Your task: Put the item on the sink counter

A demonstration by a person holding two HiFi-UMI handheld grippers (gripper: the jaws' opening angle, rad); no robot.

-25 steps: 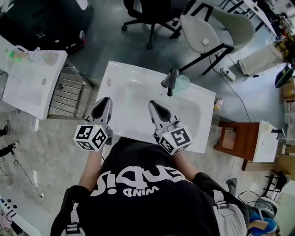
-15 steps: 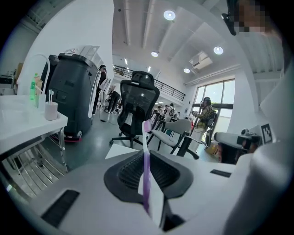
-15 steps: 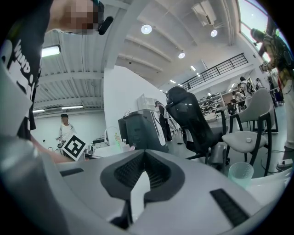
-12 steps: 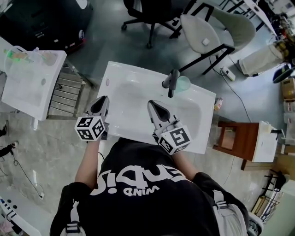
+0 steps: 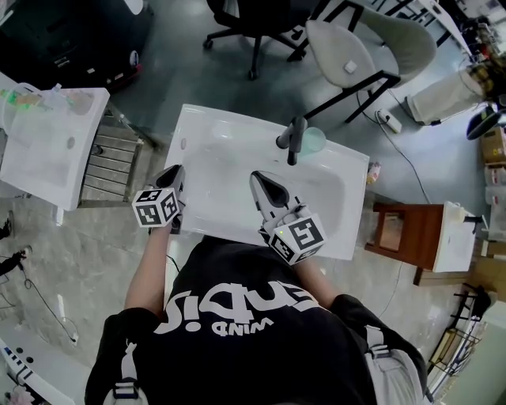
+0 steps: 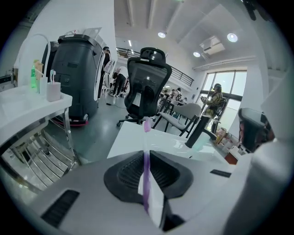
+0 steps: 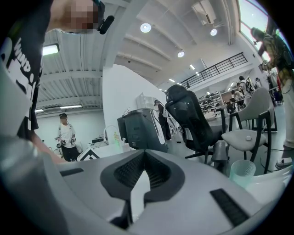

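Purple toothbrush [image 6: 146,180], pinched in my left gripper [image 6: 146,153], right gripper [image 7: 145,158] closed empty: slim handle could roll off the sink counter [image 6: 131,137].

The head camera sat above the person and looked steeply down. It took in the whole white sink bench [image 5: 198,130], the left gripper [image 5: 175,176] and the right gripper [image 5: 266,183] at the near edge, and the floor around. Each gripper camera rode close behind its own jaws, low over the bench, and faced across it into the room. All three views shared the dark faucet [image 5: 293,139] and the black office chair [image 5: 251,24] beyond the far edge.
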